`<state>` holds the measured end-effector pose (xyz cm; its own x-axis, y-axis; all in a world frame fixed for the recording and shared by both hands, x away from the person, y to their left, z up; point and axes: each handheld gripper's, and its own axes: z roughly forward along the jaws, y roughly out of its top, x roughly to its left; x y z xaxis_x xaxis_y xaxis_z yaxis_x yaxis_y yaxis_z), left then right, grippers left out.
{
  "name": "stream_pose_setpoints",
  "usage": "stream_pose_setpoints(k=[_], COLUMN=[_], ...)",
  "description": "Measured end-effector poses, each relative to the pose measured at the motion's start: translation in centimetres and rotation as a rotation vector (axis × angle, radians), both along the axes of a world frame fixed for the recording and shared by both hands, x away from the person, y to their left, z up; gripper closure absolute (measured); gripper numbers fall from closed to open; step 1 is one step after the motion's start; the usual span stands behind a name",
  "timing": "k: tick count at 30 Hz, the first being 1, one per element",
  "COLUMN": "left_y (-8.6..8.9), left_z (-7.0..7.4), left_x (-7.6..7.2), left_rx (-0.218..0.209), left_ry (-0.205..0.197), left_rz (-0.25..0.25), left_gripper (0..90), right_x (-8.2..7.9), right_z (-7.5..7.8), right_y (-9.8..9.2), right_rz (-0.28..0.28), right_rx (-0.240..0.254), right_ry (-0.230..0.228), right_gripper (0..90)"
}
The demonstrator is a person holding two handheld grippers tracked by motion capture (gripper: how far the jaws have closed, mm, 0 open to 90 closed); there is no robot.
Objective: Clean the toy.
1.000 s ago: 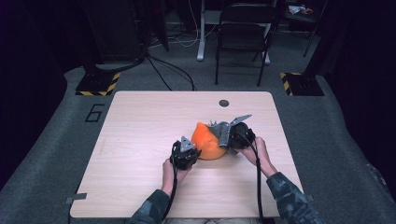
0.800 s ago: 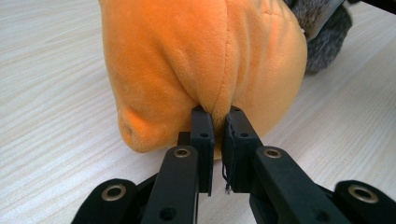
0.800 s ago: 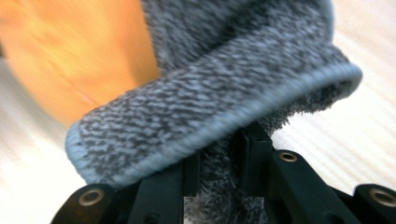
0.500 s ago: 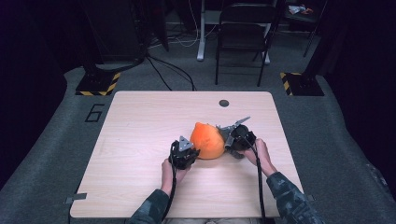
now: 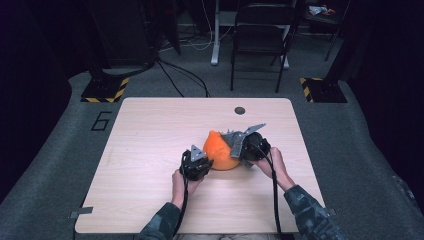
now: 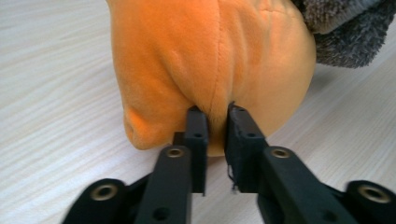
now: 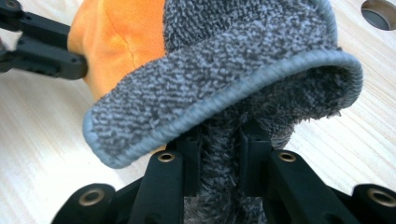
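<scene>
Left gripper [image 6: 212,116] jaws just opening

The plush toy [image 5: 220,152] sat on the bench [image 5: 150,140], a little right of its middle and nearer my edge than the far one. A towel [image 5: 235,136] lay over the toy's right side. My left tool [image 5: 204,159] was at the toy's near left, its jaws just eased apart with a fold of plush between them. My right tool [image 5: 239,147] was at the toy's right, clamped on the towel. A round hole [image 5: 240,110] lay behind them, and a chair [image 5: 260,40] stood on the floor beyond the bench.
</scene>
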<state>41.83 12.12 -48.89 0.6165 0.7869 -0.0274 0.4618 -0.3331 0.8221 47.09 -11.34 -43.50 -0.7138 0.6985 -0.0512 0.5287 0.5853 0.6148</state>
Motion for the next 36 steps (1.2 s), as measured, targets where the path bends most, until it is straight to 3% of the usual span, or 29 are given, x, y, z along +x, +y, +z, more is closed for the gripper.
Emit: stream_pose_setpoints(k=[4,6,9,11,16,21,24,29,31,33,36], left_y=[-0.4,-0.6,-0.8,-0.8,-1.0,-0.8,-0.5,-0.5,-0.7,-0.9,-0.8], left_z=[0.1,-0.1,-0.4,-0.8,-1.5,-1.0,-0.1,1.6,1.8,1.7,1.5], left_x=[-0.1,-0.1,0.0,0.0,0.0,0.0,0.0,-0.8,-0.9,-0.8,-0.8], left_rx=[0.067,0.105,0.109,0.094,0.099,0.065,0.002,-0.066,-0.082,-0.070,-0.072], left_ry=[-0.037,-0.067,-0.088,-0.103,-0.121,-0.110,-0.081,-0.050,-0.032,-0.023,-0.013], left_rz=[0.006,0.012,0.021,0.013,0.007,0.006,0.006,-0.004,-0.016,-0.023,-0.021], left_gripper=[53.4,49.7,48.8,51.7,77.2,84.0,84.8,85.2,85.2,85.2,85.1], right_x=[0.4,0.5,0.5,0.6,0.5,0.5,0.7,0.6,0.3,-0.2,-1.0], right_z=[-0.4,-0.5,-0.5,-0.6,-0.6,-0.4,0.1,1.2,2.2,3.0,3.3], right_y=[-0.5,-0.6,-0.6,-0.6,-0.4,-0.6,-1.1,-1.8,-1.9,-1.6,-0.5], right_rz=[-0.012,-0.004,0.006,0.010,0.010,0.003,-0.006,-0.020,-0.015,-0.004,0.016], right_rx=[0.014,0.016,0.008,0.010,0.024,0.036,0.060,0.095,0.142,0.172,0.184], right_ry=[-0.007,-0.001,-0.012,-0.011,-0.020,-0.025,-0.018,-0.031,-0.047,-0.067,-0.082], right_gripper=[74.3,74.3,74.4,74.4,74.4,74.3,74.4,74.4,74.4,74.4,74.0])
